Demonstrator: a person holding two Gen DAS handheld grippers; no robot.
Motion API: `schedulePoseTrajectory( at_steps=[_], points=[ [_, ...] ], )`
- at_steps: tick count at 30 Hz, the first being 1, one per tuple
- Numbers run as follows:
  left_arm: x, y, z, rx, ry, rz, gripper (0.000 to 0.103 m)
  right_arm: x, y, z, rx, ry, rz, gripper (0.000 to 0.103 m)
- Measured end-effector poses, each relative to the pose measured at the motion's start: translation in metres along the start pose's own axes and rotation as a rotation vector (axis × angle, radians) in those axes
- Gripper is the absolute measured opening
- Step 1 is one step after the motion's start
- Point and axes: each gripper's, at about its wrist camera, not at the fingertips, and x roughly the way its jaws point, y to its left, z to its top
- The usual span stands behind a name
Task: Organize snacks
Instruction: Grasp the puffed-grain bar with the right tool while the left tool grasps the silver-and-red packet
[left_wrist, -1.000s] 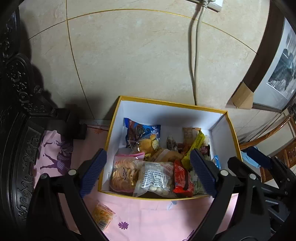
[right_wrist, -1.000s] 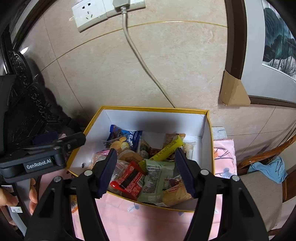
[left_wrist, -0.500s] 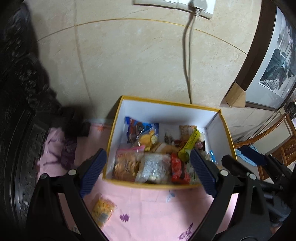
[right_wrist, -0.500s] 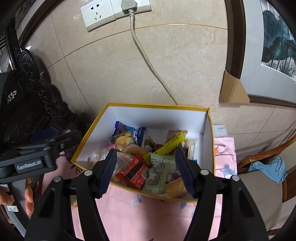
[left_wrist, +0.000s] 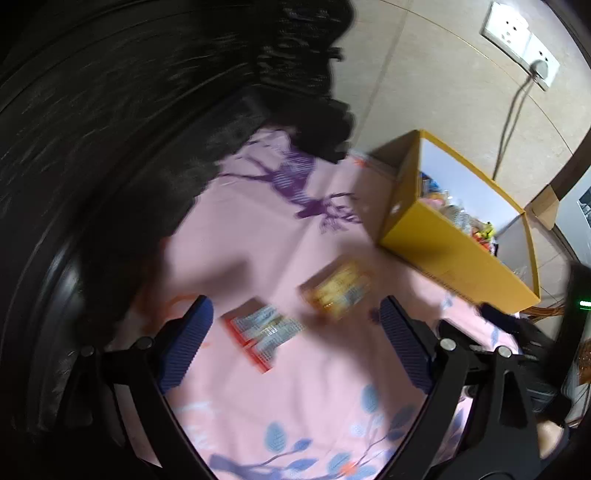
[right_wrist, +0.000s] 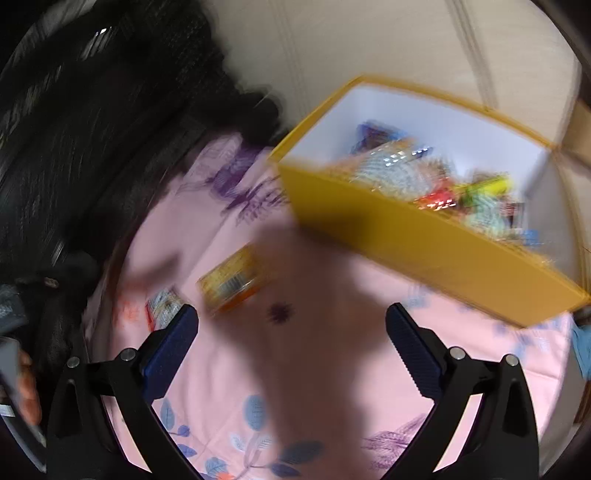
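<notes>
**A:** Both grippers hung over the pink cloth with nothing between their pads. What was left to pick up?

**B:** Two packets lay loose on the cloth, outside the yellow box. In the left wrist view, a red-edged packet sat just ahead of the left gripper, whose jaws stood wide and empty. An orange packet lay just beside it, nearer the box.

**A:** And the right gripper?

**B:** Its jaws were opening, and nothing was between them. The orange packet lay ahead of its left pad, and the red-edged one was half hidden behind that pad.

**A:** What did the box hold?

**B:** It was open-topped, white inside and packed with wrapped snacks: a blue bag at the back, clear bags, red and yellow-green wrappers. Blur hid the details.

**A:** Where might it go wrong?

**B:** In my judgement there were three risks. Both grippers faced the same two packets, so they could collide or reach for the same one. The flat, slick packets could slide on the cloth, or the pads could pinch fabric with the packet. And with the box so full, a packet dropped on top could spill over the rim.
</notes>
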Motion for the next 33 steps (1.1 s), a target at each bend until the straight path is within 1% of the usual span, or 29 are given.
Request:
schedulePoseTrajectory(
  at_steps=[2, 3, 4, 7, 10, 14, 17, 22, 23, 24, 25, 26, 27, 29, 30, 33],
  points=[
    [-0.008, 0.013, -0.007, 0.002, -0.002, 0.018, 0.093, 0.028, 0.018, -0.002, -0.024, 0.036, 0.014, 0.102],
    [-0.011, 0.019, -0.010, 0.010, -0.002, 0.026, 0.093, 0.043, 0.025, -0.001, -0.015, 0.058, 0.033, 0.102],
    [-0.014, 0.024, -0.012, 0.014, -0.001, 0.034, 0.093, 0.052, 0.028, -0.001, 0.006, 0.078, 0.051, 0.102],
    [-0.019, 0.038, -0.011, 0.007, -0.002, 0.040, 0.093, 0.080, 0.031, -0.001, 0.150, 0.143, 0.097, 0.102],
    [-0.023, 0.049, -0.014, -0.013, -0.005, 0.032, 0.093, 0.101, 0.038, -0.001, 0.246, 0.156, 0.068, 0.102],
    [-0.027, 0.049, -0.013, -0.012, -0.015, 0.017, 0.093, 0.120, 0.045, 0.009, 0.299, 0.129, 0.020, 0.102],
    [-0.029, 0.049, -0.011, -0.009, -0.020, 0.013, 0.093, 0.134, 0.053, 0.017, 0.310, 0.119, -0.007, 0.102],
    [-0.029, 0.057, -0.009, -0.032, -0.019, 0.022, 0.093, 0.145, 0.063, 0.022, 0.261, 0.119, -0.112, 0.102],
    [-0.027, 0.059, -0.009, -0.038, -0.016, 0.023, 0.093, 0.146, 0.065, 0.022, 0.245, 0.121, -0.131, 0.096],
    [-0.027, 0.059, -0.009, -0.039, -0.013, 0.024, 0.093, 0.145, 0.067, 0.022, 0.221, 0.105, -0.171, 0.074],
    [-0.026, 0.060, -0.009, -0.039, -0.011, 0.025, 0.093, 0.142, 0.067, 0.021, 0.191, 0.084, -0.205, 0.068],
    [-0.025, 0.060, -0.008, -0.038, -0.009, 0.024, 0.093, 0.141, 0.067, 0.020, 0.159, 0.072, -0.209, 0.057],
    [-0.025, 0.060, -0.008, -0.037, -0.008, 0.022, 0.093, 0.140, 0.067, 0.019, 0.122, 0.065, -0.218, 0.054],
    [-0.025, 0.058, -0.008, -0.033, -0.006, 0.017, 0.093, 0.135, 0.060, 0.016, 0.053, 0.067, -0.189, 0.050],
    [-0.024, 0.058, -0.008, -0.029, -0.001, 0.012, 0.093, 0.132, 0.056, 0.014, 0.038, 0.073, -0.180, 0.048],
    [-0.015, 0.053, -0.011, -0.006, 0.025, -0.002, 0.093, 0.115, 0.033, 0.000, 0.025, 0.086, -0.175, 0.047]
  ],
)
